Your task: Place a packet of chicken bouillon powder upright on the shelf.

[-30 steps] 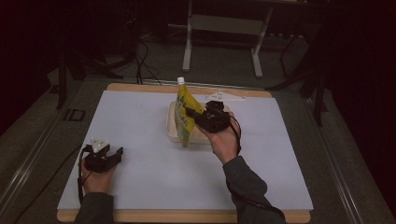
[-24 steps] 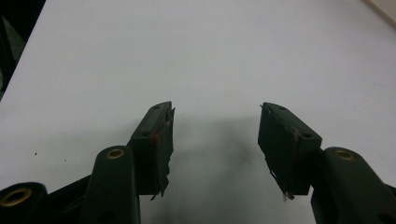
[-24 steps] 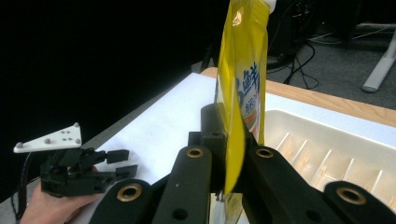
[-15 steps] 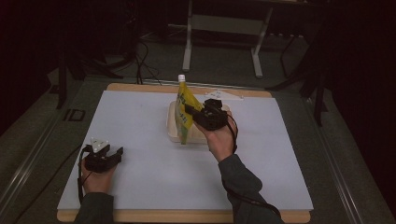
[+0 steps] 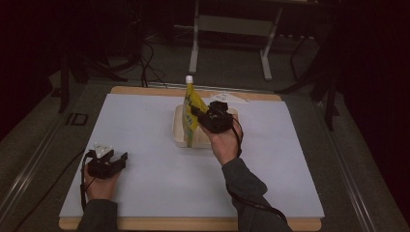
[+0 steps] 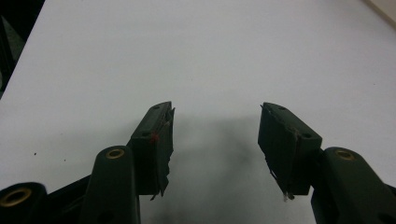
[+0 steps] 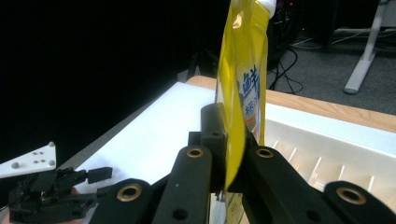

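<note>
A yellow refill pouch (image 5: 192,112) with a white cap stands upright over a cream plastic tray (image 5: 179,126) at the middle of the table. My right gripper (image 5: 197,115) is shut on the pouch from its right side. In the right gripper view the two black jaws pinch the yellow pouch (image 7: 243,88) at its lower part, above the tray (image 7: 336,144). My left gripper (image 5: 118,159) rests near the table's front left, held in a hand. Its jaws stand open over bare white surface, with nothing between the fingertips (image 6: 161,135) in the left gripper view.
A white sheet (image 5: 145,125) covers a wooden board (image 5: 145,90) on the table. A flat white piece (image 5: 229,98) lies behind the tray near the far edge. Beyond the table stand a metal frame (image 5: 232,29) and cables on the floor. The left gripper (image 7: 51,186) appears low left in the right gripper view.
The right gripper with the pouch has shifted very slightly; the pouch stays upright at the tray. The left gripper has not moved.
</note>
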A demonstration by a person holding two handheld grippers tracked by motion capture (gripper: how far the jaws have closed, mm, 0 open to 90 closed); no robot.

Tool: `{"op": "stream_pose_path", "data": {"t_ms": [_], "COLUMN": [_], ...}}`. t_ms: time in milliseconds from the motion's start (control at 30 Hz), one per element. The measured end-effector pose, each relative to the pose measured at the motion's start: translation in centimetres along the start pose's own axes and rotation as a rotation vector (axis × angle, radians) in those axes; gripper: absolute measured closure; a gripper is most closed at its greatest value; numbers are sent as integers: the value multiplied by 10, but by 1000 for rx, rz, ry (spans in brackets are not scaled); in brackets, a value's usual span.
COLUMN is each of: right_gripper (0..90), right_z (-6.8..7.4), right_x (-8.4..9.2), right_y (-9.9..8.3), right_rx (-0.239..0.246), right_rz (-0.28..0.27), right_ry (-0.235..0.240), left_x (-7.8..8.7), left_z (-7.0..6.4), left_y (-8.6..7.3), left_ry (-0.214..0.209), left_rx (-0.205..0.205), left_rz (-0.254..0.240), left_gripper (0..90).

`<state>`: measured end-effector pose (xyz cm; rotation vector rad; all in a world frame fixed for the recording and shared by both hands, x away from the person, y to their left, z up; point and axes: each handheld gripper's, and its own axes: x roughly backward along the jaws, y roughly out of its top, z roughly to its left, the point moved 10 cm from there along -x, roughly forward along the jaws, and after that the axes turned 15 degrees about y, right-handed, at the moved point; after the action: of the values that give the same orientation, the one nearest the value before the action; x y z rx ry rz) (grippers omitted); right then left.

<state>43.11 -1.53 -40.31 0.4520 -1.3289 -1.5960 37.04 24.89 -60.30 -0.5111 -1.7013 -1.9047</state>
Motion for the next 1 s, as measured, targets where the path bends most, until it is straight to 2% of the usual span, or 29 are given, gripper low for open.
{"op": "stream_pose_path", "data": {"t_ms": [1000], "right_gripper": [900], "right_z": [-26], "right_x": [-14], "right_y": [3], "right_rx": [-40], "right_rz": [-66], "right_ry": [-109], "left_x": [0], "left_z": [0], "left_y": [0], "left_ry": [0], "left_rx": [6], "left_rz": [-2], "left_gripper": [446]}}
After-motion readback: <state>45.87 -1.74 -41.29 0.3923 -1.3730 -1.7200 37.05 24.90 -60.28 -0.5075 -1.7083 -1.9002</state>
